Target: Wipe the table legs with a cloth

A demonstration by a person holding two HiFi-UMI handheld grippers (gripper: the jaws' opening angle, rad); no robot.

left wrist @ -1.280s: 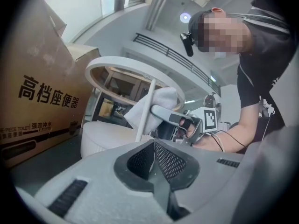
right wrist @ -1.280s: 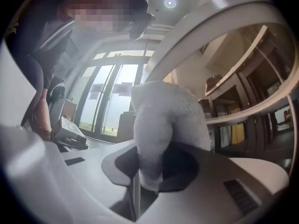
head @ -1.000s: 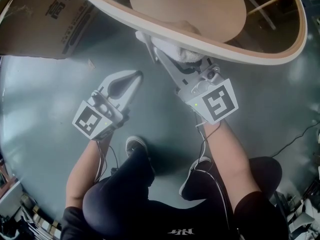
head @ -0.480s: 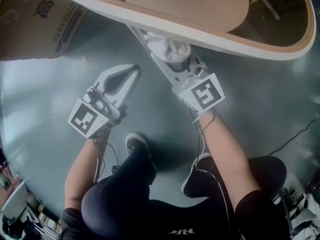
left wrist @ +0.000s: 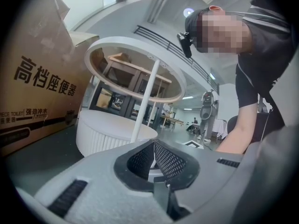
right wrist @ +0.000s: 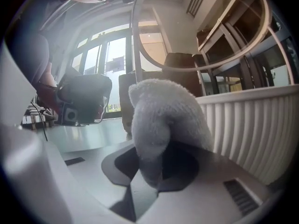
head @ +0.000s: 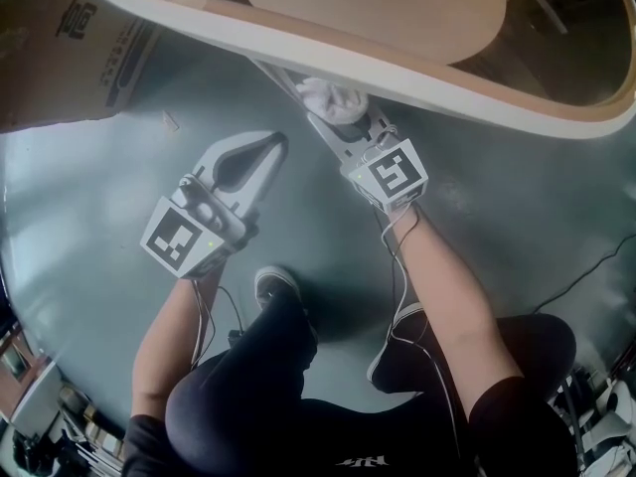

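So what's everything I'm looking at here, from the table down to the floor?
Table: one, round, cream rim and see-through top, across the top of the head view.
Table leg: at least one, thin, white, running from base to rim.
Base: one, white ribbed drum, under the table.
Cardboard box: one, brown, printed, at the left.
Cloth: one, white, bunched just below the rim.
Cable: one, black, on the floor at the right.
Floor: grey-green, shiny.
Left hand-held gripper: one, pale grey, jaws together, empty, over the floor.
Right hand-held gripper: one, pale grey, shut on the cloth.
Shoes: two, dark with white soles, on the floor.
Forearms: two, bare, behind the grippers.
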